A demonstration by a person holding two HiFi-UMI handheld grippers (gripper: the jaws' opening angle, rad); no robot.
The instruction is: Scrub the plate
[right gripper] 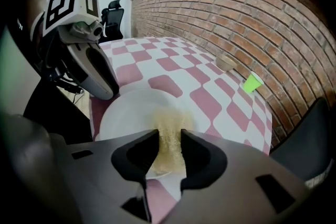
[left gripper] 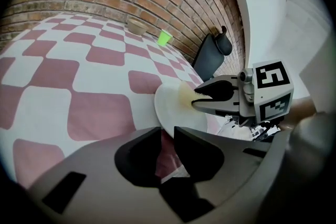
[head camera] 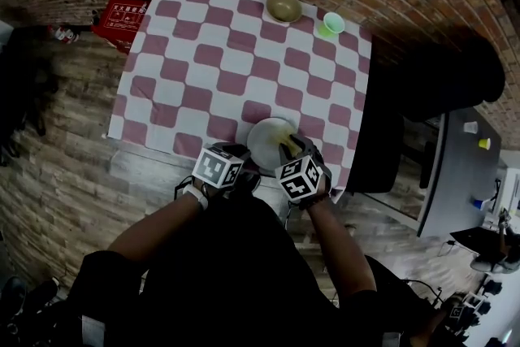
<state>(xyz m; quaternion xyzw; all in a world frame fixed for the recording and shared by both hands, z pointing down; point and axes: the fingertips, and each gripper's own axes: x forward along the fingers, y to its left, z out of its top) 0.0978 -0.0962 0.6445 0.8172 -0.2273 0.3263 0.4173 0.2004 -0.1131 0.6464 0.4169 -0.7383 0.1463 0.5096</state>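
Plate [head camera: 264, 144] is noted on the checked tabletop [head camera: 211, 53], at the edge nearest the person. A bowl [head camera: 283, 6] and a green cup [head camera: 332, 23] are set well beyond the plate, at the far edge.

Left gripper [head camera: 248, 171] is placed at the plate's near-left rim. In the left gripper view its jaws are seen drawn to a narrow slot, with the plate's rim run in at the tips. The rim is judged to be pinched and the plate steadied.

Right gripper [head camera: 291, 149] is placed over the plate's near-right part. Its jaws are clamped on a yellow sponge [right gripper: 169, 123], which is carried between them and laid on the plate's face.

Relation that matters: the plate lies straight ahead of and under the right jaws. The sponge's long axis is lined up with the jaws and pointed from the plate's near rim toward its middle. The bare white face is spread ahead of the sponge and to its left, toward the left gripper [right gripper: 107, 89]. The right gripper is nearer the plate's middle, while the left is kept to the rim.

Scrubbing is judged to be under way. The next stroke would be carried along that axis or swept left. It should be stopped short of the left jaws, which are close beside the sponge's path.
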